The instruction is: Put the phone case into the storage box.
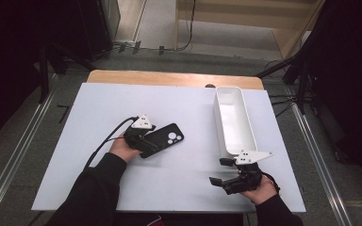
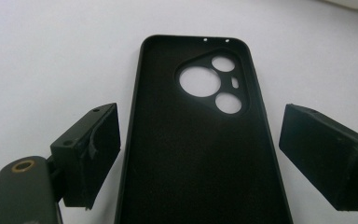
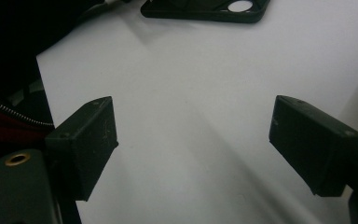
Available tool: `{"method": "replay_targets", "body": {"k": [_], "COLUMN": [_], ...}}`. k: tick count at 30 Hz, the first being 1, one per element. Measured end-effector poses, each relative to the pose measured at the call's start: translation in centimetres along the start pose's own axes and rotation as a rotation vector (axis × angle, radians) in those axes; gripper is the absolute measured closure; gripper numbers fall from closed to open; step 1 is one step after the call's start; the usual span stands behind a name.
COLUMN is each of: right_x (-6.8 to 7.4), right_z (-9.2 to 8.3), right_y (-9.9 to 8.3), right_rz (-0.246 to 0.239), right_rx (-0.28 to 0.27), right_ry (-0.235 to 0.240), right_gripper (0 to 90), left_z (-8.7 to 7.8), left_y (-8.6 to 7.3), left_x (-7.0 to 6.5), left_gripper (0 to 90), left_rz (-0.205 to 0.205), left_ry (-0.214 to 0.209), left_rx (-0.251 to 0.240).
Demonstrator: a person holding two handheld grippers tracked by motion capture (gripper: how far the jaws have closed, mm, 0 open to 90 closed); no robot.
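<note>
Left gripper view shows my left tongs [image 2: 193, 154] spread around the black phone case [image 2: 200, 140], ungripped; right tongs [image 3: 193, 149] spread, idle; white bin [image 1: 235, 120] empty.

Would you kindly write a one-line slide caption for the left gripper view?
Left gripper open, its fingers straddling but clear of a black phone case lying hollow side up on the white table.

High view overhead facing forward, tool views close, sharing phone case [image 2: 191, 140]
</note>
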State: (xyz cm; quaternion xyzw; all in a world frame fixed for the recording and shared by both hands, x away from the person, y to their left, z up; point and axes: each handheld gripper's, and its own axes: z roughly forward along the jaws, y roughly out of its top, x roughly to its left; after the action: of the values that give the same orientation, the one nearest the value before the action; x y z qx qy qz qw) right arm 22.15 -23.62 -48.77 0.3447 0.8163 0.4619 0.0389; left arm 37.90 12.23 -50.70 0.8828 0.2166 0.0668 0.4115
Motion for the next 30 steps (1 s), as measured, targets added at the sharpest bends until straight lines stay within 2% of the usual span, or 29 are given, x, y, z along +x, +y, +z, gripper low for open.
{"method": "replay_targets", "body": {"k": [12, 17, 19, 22, 30], "right_x": [0.05, 0.05, 0.08, 0.16, 0.18], "right_z": [0.1, 0.09, 0.07, 0.07, 0.1], "right_y": [0.0, -0.04, -0.07, -0.13, -0.2], "right_rz": [0.0, -0.001, -0.003, -0.011, 0.006], "right_rx": [0.006, 0.008, 0.01, 0.014, 0.01], "right_ry": [0.003, 0.004, 0.002, 0.007, 0.001], "right_gripper": [13.7, 13.7, 13.7, 13.7, 13.6], "left_z": [0.43, 0.85, 0.98, 0.98, 0.99], "left_y": [-0.03, 0.06, 0.1, 0.11, 0.12], "left_x": [-0.47, -0.87, -0.84, -0.79, -0.91], "left_gripper": [12.0, 11.5, 11.4, 11.4, 12.1], "left_rz": [0.035, 0.061, 0.057, 0.055, 0.061], "left_ry": [0.029, 0.061, 0.058, 0.058, 0.067], "left_rx": [0.038, 0.078, 0.093, 0.095, 0.096]}}
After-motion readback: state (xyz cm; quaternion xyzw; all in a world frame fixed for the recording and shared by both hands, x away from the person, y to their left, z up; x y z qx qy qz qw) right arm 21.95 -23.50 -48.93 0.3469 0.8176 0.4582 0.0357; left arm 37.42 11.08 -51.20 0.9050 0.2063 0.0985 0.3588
